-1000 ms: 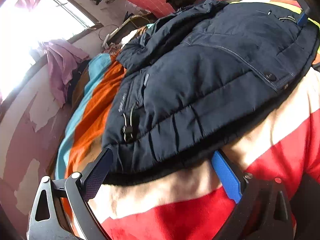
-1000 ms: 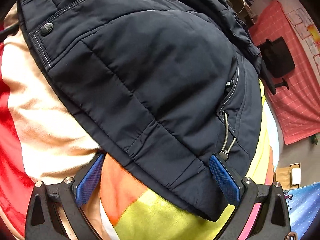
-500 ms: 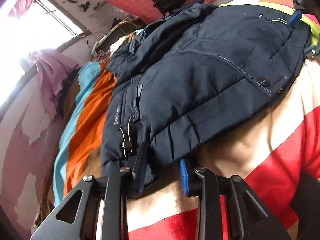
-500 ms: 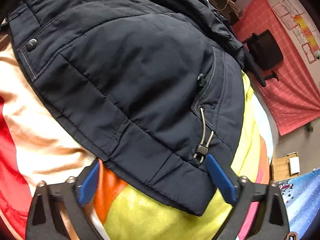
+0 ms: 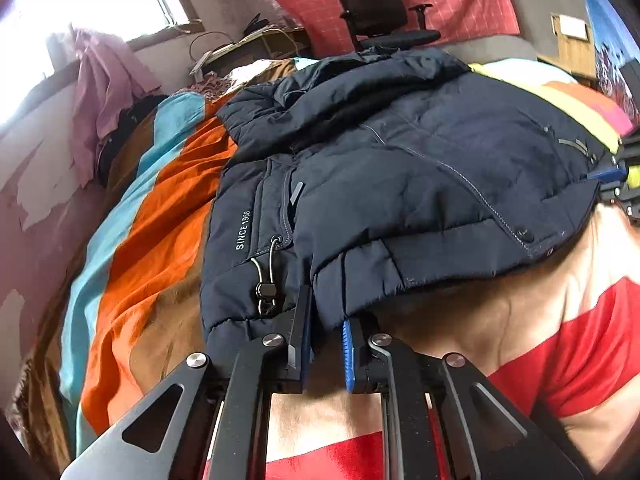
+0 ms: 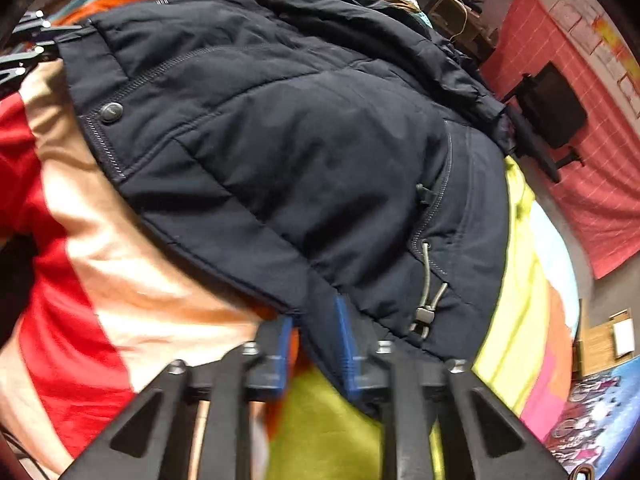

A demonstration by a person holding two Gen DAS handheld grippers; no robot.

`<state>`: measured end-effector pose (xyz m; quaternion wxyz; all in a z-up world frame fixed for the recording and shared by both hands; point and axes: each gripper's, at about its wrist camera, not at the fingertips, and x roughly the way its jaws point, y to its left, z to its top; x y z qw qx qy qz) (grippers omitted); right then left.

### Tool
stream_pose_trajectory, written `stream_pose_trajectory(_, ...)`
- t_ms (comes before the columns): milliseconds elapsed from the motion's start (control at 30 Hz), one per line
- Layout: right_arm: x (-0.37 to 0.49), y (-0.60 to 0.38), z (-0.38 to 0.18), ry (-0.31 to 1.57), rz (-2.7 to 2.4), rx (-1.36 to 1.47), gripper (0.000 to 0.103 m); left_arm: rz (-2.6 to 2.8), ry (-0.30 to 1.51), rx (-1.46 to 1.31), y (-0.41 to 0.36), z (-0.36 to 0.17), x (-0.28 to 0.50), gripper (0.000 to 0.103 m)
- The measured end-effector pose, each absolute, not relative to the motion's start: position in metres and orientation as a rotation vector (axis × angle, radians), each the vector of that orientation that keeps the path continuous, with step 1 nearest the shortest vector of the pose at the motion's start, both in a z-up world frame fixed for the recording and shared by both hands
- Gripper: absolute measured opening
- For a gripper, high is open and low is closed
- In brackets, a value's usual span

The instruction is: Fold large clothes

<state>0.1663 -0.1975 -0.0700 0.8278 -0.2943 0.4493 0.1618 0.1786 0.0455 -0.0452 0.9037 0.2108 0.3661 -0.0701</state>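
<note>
A dark navy padded jacket (image 5: 400, 184) lies spread on a striped bedcover (image 5: 152, 248). In the left wrist view my left gripper (image 5: 326, 320) is closing on the jacket's near hem, just right of a drawcord toggle (image 5: 266, 292), and fabric is pinched between the pads. In the right wrist view the same jacket (image 6: 300, 140) fills the frame, and my right gripper (image 6: 314, 328) is closing on the hem left of the other toggle (image 6: 424, 316), with cloth between its blue pads. Both corners of the hem are raised a little off the bedcover (image 6: 100, 260).
An office chair (image 5: 376, 8) stands beyond the bed before a red wall cloth (image 5: 460, 0). Pink clothes (image 5: 104, 92) hang by the bright window at the left. A wooden cabinet (image 6: 608, 340) stands off the bed's far side.
Both grippers went from wide open astride the hem to pinched on it. Both have risen, and the hem has lifted with them. The left view has rolled.
</note>
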Motion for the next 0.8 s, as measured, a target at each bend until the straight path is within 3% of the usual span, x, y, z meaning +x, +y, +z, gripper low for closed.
stream_pose_trajectory(333, 0.171, -0.220, -0.042, 0.971, 0.383, -0.362, 0.012, -0.160, 0.721, 0.401, 0.045, -0.020, 0.178, 0.007)
stream_pose_trajectory(533, 0.168, -0.218, -0.038, 0.960, 0.397, -0.380, 0.013, -0.188, 0.706, 0.330, 0.047, 0.011, 0.195, 0.006)
stream_pose_trajectory(800, 0.171, -0.221, -0.042, 0.976, 0.400, -0.385, 0.023, -0.203, 0.684, 0.282, 0.043, 0.045, 0.212, 0.005)
